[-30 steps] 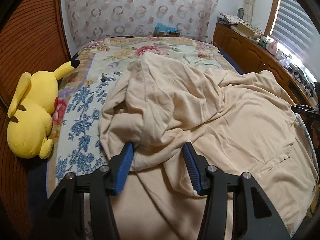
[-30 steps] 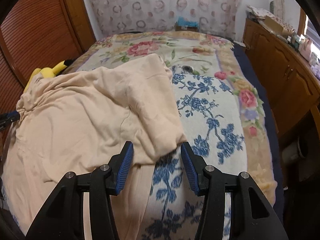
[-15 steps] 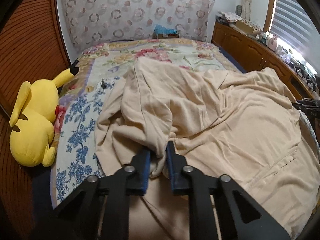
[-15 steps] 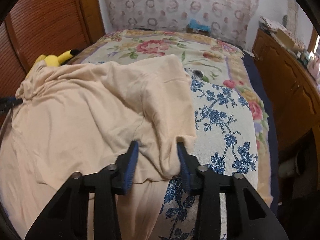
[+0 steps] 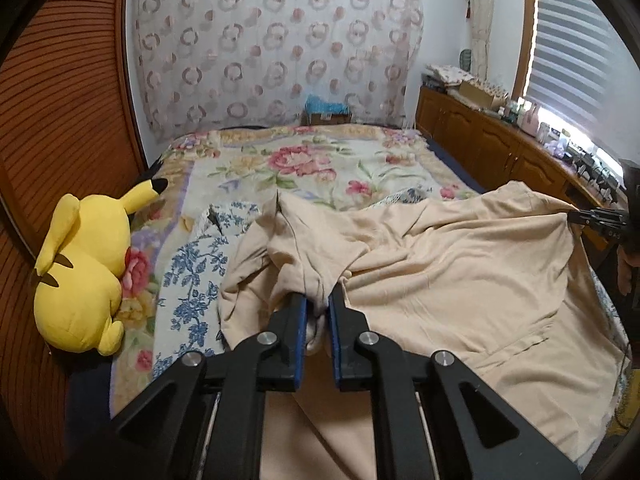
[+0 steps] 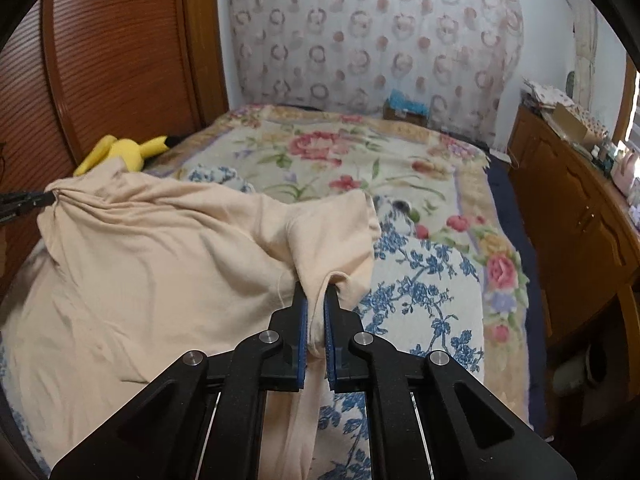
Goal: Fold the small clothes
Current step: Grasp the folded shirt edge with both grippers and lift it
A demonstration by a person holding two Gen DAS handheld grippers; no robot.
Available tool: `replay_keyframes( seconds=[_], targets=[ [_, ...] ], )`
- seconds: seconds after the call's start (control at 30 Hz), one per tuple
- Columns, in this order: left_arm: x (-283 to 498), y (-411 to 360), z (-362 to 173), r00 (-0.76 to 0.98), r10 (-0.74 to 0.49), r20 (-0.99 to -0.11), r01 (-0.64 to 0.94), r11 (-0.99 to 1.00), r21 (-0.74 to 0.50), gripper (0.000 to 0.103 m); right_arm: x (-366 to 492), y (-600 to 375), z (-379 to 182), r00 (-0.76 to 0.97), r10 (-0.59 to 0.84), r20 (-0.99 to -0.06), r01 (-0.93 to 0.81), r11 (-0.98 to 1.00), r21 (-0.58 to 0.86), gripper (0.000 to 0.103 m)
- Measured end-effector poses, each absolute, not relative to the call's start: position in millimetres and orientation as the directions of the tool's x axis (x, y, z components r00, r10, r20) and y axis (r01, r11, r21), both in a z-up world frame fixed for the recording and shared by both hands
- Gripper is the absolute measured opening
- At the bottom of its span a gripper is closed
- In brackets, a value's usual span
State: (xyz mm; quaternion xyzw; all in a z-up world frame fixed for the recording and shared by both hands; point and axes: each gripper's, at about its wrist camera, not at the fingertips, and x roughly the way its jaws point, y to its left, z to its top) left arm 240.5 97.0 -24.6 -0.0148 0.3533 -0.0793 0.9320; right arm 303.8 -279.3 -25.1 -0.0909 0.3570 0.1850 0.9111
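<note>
On the flowered bed, a cream garment lies rumpled across the near half, over a blue-patterned cloth. Each claw has a bunched corner of it: the left claw has just been closing and now pinches a thick wad of fabric between its blue pads, and the right claw has likewise just been closing and clamps a narrower fold, with a strip of cloth hanging below it. In the left wrist view the right claw shows at 3 o'clock, the fabric stretched taut toward it; in the right wrist view the left claw sits at 9 o'clock. A yellow plush toy rests at 9 o'clock on the bed's edge, apart from the garment. The risk, as I judge it, is uneven grip: the wads may hold several layers, so a lift could drag hidden folds along and leave the garment twisted, or a thin fold could slip out if the claws pull apart too hard.
</note>
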Motion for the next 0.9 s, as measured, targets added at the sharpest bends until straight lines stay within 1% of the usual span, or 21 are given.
replay_keyframes(
  seconds=[0.17,0.37,0.43,0.63,0.9],
  targets=[
    [227,99,-13,0.761,-0.151,-0.631,0.136,0.988,-0.071,0.008,304,-284,-13,0.707,0.254,-0.660,-0.374,0.926,-0.045,0.004],
    [228,99,-15,0.762,-0.149,-0.630,0.138,0.988,-0.066,0.008,309,-286,-24,0.712,0.208,-0.670,-0.346,0.935,-0.078,0.005],
    [228,98,-16,0.761,-0.150,-0.632,0.141,0.988,-0.065,0.008,307,-285,-26,0.694,0.241,-0.678,-0.369,0.928,-0.048,0.004],
    [216,95,-11,0.767,-0.163,-0.620,0.156,0.986,-0.067,0.007,288,-278,-18,0.692,0.288,-0.662,-0.409,0.912,-0.030,0.003],
    [170,99,20,0.821,-0.168,-0.546,0.160,0.985,-0.062,0.007,229,-284,30,0.742,0.333,-0.582,-0.423,0.906,-0.021,0.003]
  ],
)
